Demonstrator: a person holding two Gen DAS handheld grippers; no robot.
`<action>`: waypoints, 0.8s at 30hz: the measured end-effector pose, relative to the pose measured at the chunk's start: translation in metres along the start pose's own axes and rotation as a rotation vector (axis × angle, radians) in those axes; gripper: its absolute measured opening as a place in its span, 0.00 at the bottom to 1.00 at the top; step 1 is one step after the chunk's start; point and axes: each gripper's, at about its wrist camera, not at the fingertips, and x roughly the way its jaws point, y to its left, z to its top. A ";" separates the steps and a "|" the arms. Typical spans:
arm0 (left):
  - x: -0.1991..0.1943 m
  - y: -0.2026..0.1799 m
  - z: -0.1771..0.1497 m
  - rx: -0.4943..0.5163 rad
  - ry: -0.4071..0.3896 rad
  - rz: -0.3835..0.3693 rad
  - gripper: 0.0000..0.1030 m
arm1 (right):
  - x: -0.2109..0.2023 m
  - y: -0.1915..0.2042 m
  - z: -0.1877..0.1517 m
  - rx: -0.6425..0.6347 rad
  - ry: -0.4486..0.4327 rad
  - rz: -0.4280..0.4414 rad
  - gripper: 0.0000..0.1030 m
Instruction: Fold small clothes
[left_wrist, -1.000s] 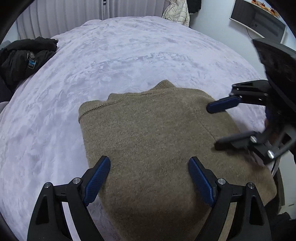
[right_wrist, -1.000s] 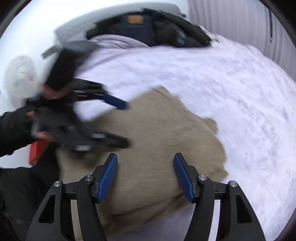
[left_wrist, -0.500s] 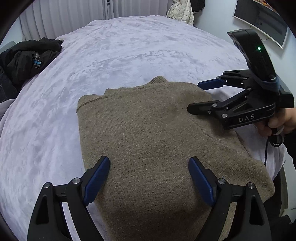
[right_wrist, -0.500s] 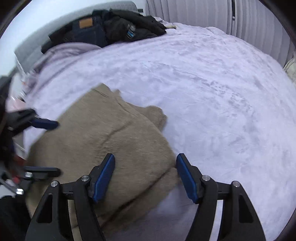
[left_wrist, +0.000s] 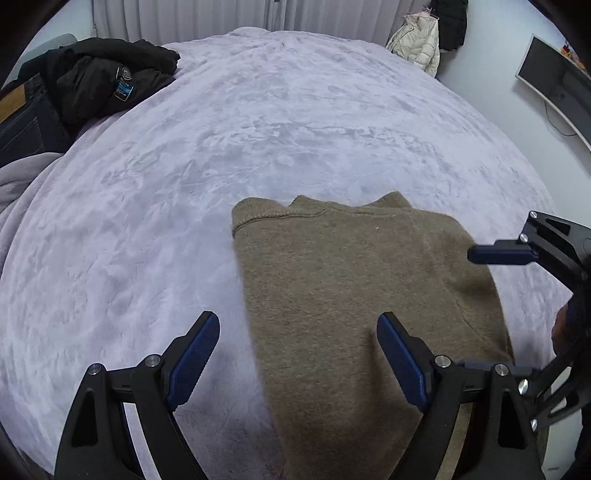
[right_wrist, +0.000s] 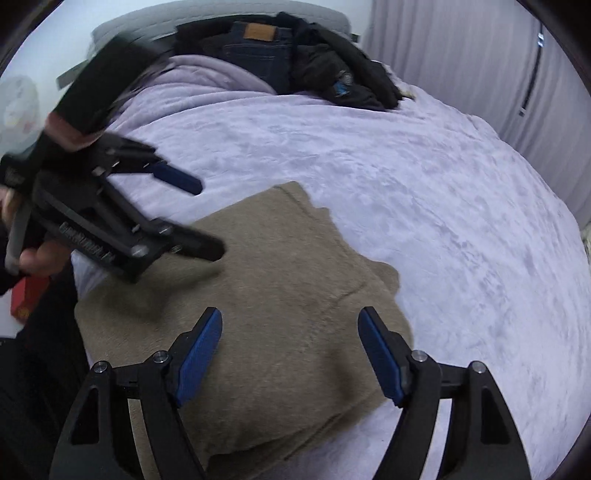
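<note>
the folded brown sweater (left_wrist: 362, 295) lay on the lilac bed cover (left_wrist: 184, 184). the left gripper (left_wrist: 299, 354) hung over it with fingers wide apart, holding nothing. the right gripper (right_wrist: 290, 350) had just been opening its fingers, also holding nothing.

This is a bedroom in a home. A wide bed with a soft lilac blanket (left_wrist: 258, 147) fills most of both views. In the upper left of the left wrist view, dark clothes (left_wrist: 107, 77) and jeans (left_wrist: 22, 118) lie in a heap on the bed. Pleated curtains (left_wrist: 221, 18) hang along the top, a pale puffer jacket (left_wrist: 417, 44) hangs at the upper right, and a monitor (left_wrist: 554, 88) is on the wall.
</note>
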 end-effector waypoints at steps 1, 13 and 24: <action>0.005 -0.002 -0.002 0.013 0.015 0.003 0.85 | 0.006 0.009 0.000 -0.039 0.017 0.020 0.76; 0.005 -0.019 -0.021 0.095 0.034 0.102 0.97 | 0.008 0.016 -0.048 -0.043 0.067 0.045 0.79; -0.001 -0.041 -0.034 0.053 0.050 0.131 0.97 | -0.014 0.085 -0.031 -0.098 -0.012 0.014 0.79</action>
